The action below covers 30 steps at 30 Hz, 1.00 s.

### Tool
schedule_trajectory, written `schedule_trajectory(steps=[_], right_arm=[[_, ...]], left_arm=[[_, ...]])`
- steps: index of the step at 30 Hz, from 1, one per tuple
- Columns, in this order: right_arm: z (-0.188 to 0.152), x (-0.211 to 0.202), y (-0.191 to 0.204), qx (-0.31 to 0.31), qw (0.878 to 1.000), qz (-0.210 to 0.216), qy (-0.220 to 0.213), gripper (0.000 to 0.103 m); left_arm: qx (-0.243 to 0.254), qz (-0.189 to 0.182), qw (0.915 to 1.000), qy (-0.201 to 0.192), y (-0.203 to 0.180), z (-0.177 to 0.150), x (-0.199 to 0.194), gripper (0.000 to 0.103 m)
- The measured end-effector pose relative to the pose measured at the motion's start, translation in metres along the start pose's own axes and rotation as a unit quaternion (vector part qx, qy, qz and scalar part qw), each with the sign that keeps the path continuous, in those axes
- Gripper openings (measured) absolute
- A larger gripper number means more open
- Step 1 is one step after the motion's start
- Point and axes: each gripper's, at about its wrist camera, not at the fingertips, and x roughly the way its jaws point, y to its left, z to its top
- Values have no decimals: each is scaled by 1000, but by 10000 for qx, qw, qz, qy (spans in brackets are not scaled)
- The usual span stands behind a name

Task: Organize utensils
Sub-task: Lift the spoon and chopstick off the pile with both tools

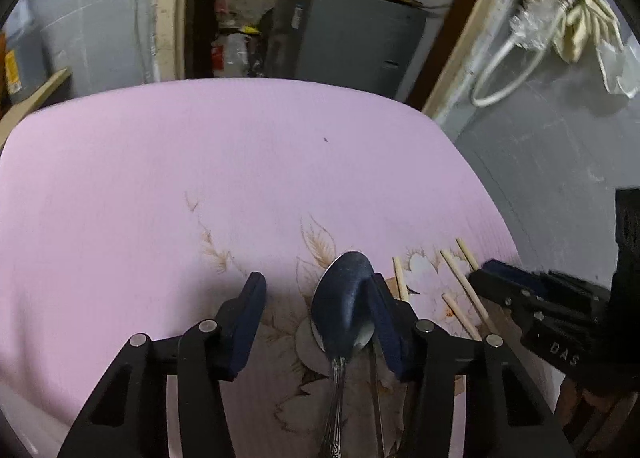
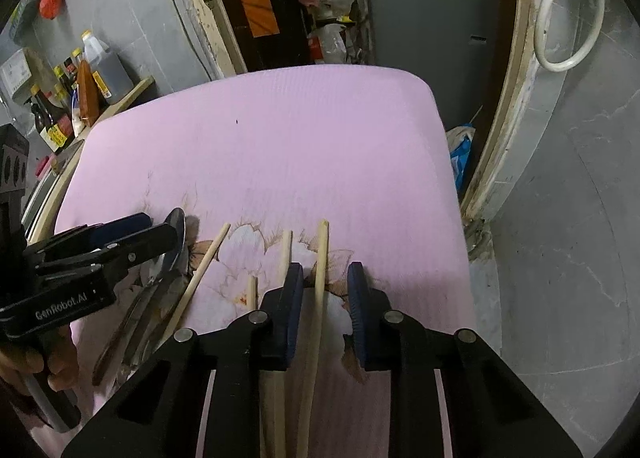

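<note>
Pink flowered cloth [image 2: 280,130], cluttered doorway behind. Left gripper [image 1: 316,310] wide around spoon [image 1: 340,298]; right gripper [image 2: 325,294] wide astride chopstick [image 2: 320,278]. Grasping step, probably: next, close squarely, lift.

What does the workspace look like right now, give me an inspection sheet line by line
Surface: pink cloth with a faded flower print covers the table.
Job's things: a metal spoon, bowl up, with another utensil under it; four wooden chopsticks lying roughly parallel.
Clutter: nothing seen on the cloth besides the utensils.
Grippers: left gripper open, the spoon between its fingers; right gripper open, astride one chopstick.
Cables: a white hose loop hangs on the wall; no cables on the table.
Surroundings: sauce bottles on a side shelf, a grey cabinet topped with metal bowls, grey walls.
</note>
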Motion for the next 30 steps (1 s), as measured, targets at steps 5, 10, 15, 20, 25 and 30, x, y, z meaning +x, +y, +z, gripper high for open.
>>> schedule_trajectory(steps=[5, 10, 15, 20, 25, 30], right_arm=[[8, 4, -1, 73, 9997, 68, 220, 20], [11, 5, -8, 177, 9991, 163, 356, 20], [13, 7, -9, 182, 9986, 185, 457, 8], [12, 7, -16, 497, 9968, 405, 469, 4], [3, -12, -20, 804, 9943, 685, 142, 4], [-6, -43, -20, 1017, 9889, 985, -444, 4]], left_arm=[[268, -39, 9996, 127, -6, 3, 3, 31], [335, -202, 9989, 264, -8, 9, 5, 22], [447, -230, 9979, 405, -10, 11, 7, 9], [489, -290, 9974, 434, -12, 9, 3, 6], [455, -386, 9977, 319, -13, 10, -9, 2], [458, -363, 9981, 177, -16, 5, -25, 2]])
